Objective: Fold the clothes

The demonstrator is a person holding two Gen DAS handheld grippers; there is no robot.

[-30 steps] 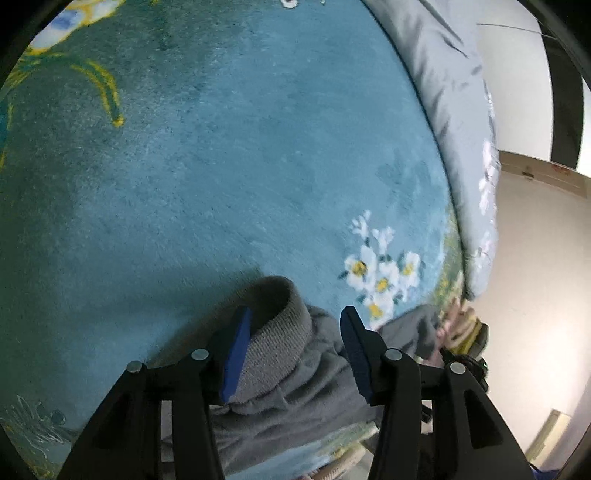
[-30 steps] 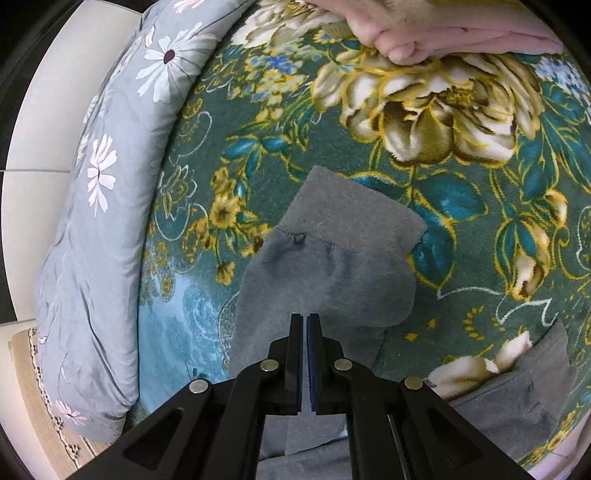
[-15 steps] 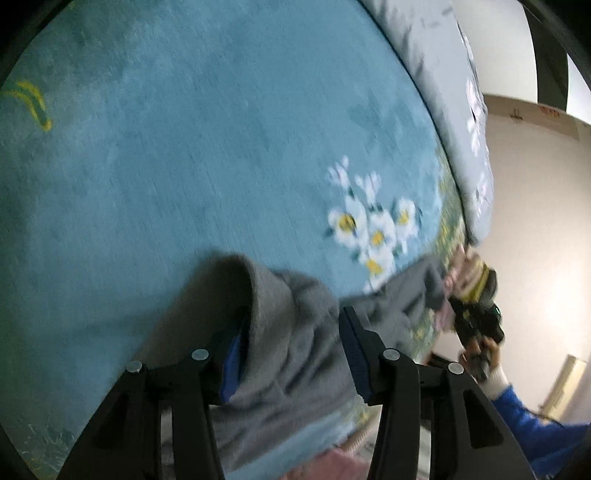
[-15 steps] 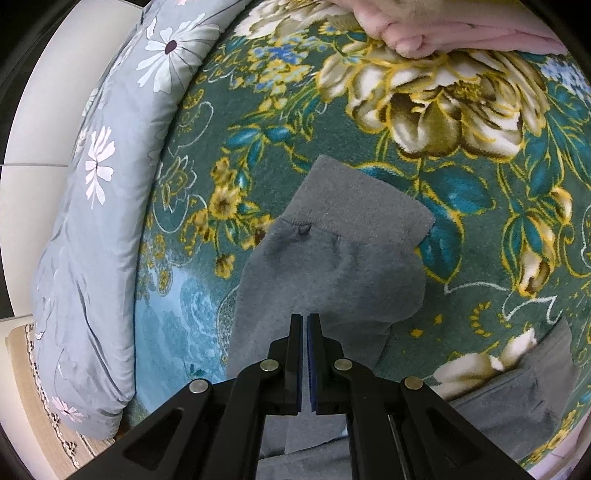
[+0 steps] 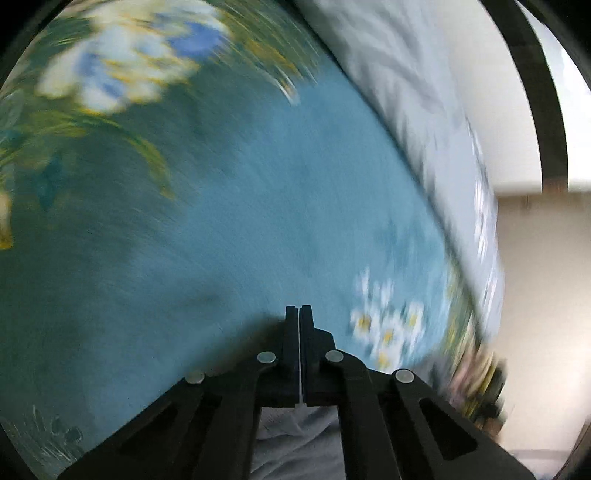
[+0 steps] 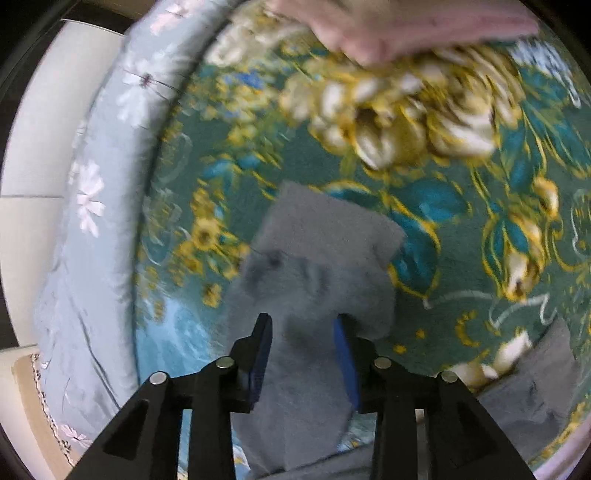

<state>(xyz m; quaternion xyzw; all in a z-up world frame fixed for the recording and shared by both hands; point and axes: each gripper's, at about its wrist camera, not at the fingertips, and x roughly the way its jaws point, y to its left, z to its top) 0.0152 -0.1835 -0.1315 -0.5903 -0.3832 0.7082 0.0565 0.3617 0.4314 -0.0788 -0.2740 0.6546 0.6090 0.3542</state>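
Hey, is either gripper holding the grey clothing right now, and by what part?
The left gripper is shut; any hold cannot be told. The right gripper's jaws are opening over the grey garment, not pressing it.

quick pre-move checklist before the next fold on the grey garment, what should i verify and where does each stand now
1. Left gripper has cloth: cannot tell. Its jaws are shut tight and grey fabric shows only below the fingers.
2. Right gripper is free of the grey garment: cannot tell. Its jaws are opening with the cloth between them; contact is blurred.
3. Cuff end lies flat on the floral blanket: ok.
4. Pink cloth is clear of the fold area: ok, it lies apart at the far edge.
5. Landing spot is bare blanket: ok, plain teal shows ahead of the left gripper.
6. Sharp views: not ok, both are motion-blurred.
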